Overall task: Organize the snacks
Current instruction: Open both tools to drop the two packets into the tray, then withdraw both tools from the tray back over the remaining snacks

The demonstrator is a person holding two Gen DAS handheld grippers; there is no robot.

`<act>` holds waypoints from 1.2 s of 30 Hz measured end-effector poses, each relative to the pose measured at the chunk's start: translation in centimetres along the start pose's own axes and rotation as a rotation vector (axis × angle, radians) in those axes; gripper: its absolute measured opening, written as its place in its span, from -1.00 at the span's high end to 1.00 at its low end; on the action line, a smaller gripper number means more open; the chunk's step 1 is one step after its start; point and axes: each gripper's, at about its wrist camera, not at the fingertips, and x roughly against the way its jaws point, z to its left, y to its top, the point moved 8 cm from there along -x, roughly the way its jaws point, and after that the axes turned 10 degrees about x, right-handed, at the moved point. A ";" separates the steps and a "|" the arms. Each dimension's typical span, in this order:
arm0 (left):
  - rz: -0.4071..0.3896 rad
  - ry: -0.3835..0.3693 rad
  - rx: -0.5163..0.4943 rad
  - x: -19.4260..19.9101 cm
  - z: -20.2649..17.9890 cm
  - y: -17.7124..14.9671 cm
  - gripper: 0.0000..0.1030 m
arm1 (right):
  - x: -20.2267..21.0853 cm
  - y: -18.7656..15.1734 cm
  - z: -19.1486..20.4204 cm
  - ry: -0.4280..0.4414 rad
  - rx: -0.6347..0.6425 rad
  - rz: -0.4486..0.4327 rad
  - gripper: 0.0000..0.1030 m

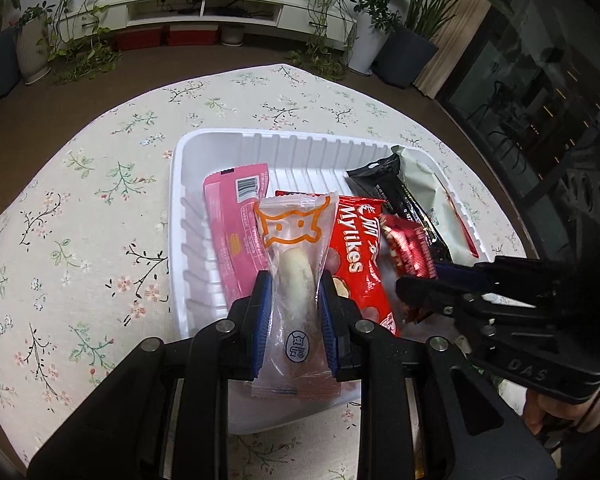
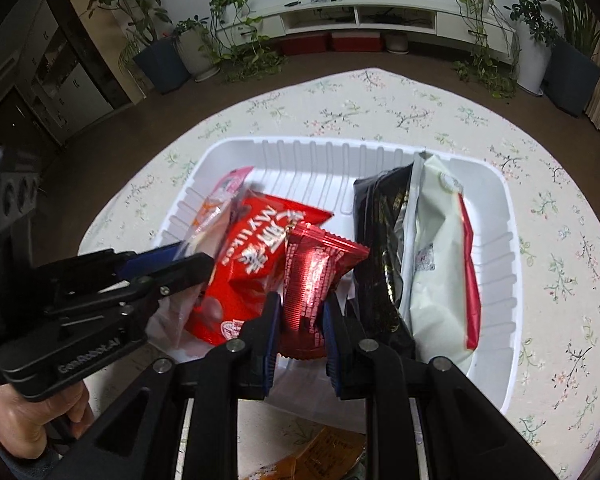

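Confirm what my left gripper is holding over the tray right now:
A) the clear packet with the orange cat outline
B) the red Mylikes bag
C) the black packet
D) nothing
A: in the left wrist view the left gripper has its blue pads pressed on both sides of the clear packet with the orange cat outline, above the white tray.

Orange packet (image 2: 328,456) cut off below.

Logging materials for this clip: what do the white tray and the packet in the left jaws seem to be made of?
White tray: looks like thin moulded plastic, matte white, judging by its ribbed walls and rolled rim; foam cannot be ruled out. Clear packet: transparent glossy plastic film, since the pale snack shows through it and its crimped ends carry orange print.
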 end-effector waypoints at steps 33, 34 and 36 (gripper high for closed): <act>-0.097 -0.004 -0.031 6.1 -2.5 -1.7 -0.89 | 7.8 -1.2 -0.4 0.039 -0.071 -0.145 -0.41; -0.107 -0.004 -0.033 6.8 -2.6 -2.1 -0.98 | 8.6 -1.2 -0.4 0.056 -0.081 -0.164 -0.52; -0.130 -0.007 -0.032 8.3 -2.8 -3.5 -0.99 | 11.1 -2.0 -0.4 0.128 -0.118 -0.232 -0.66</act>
